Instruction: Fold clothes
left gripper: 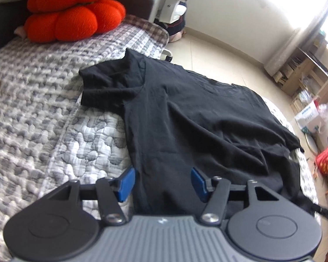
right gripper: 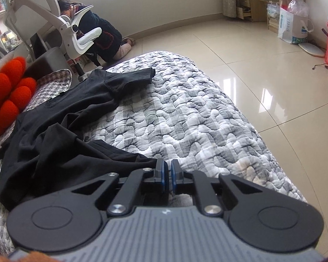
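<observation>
1 black T-shirt (left gripper: 185, 113) on quilt (left gripper: 43, 109)

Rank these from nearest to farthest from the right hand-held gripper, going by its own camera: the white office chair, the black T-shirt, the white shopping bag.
From the right hand-held gripper:
1. Black T-shirt, just left of the fingers on the quilt.
2. White office chair, far left, past the bed.
3. White shopping bag, far right by the shelves; close to the chair's range, so that order is unsure.
</observation>
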`<state>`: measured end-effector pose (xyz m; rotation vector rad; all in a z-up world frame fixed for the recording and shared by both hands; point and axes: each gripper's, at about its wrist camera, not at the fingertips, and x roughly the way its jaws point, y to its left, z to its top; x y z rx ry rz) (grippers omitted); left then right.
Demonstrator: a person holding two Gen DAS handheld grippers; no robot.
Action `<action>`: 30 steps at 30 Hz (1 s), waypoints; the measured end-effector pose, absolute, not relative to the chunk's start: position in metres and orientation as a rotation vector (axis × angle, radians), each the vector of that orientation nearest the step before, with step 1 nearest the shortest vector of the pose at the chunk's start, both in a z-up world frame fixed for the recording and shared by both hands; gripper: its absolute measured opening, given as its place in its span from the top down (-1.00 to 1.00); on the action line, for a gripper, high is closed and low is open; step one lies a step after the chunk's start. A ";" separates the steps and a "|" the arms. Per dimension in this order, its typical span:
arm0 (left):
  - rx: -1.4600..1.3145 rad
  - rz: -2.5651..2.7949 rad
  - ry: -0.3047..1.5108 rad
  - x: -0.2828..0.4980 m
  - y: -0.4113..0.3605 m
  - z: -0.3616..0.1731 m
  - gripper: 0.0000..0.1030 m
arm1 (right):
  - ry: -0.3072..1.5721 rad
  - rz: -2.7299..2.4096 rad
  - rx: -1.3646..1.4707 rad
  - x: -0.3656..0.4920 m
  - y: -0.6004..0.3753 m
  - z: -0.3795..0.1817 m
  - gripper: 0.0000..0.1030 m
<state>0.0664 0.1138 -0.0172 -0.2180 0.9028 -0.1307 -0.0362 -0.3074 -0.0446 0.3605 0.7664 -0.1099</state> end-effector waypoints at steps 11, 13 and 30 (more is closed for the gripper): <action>-0.090 -0.283 0.921 0.033 0.100 -0.036 -0.19 | 0.777 0.009 0.369 -0.046 -0.309 -0.037 0.26; -0.027 -0.325 0.899 0.028 0.089 -0.040 -0.19 | 0.773 0.024 0.371 -0.048 -0.307 -0.035 0.26; 0.304 -0.395 0.764 -0.005 0.032 -0.063 -0.34 | 0.750 0.322 0.150 -0.064 -0.247 -0.019 0.12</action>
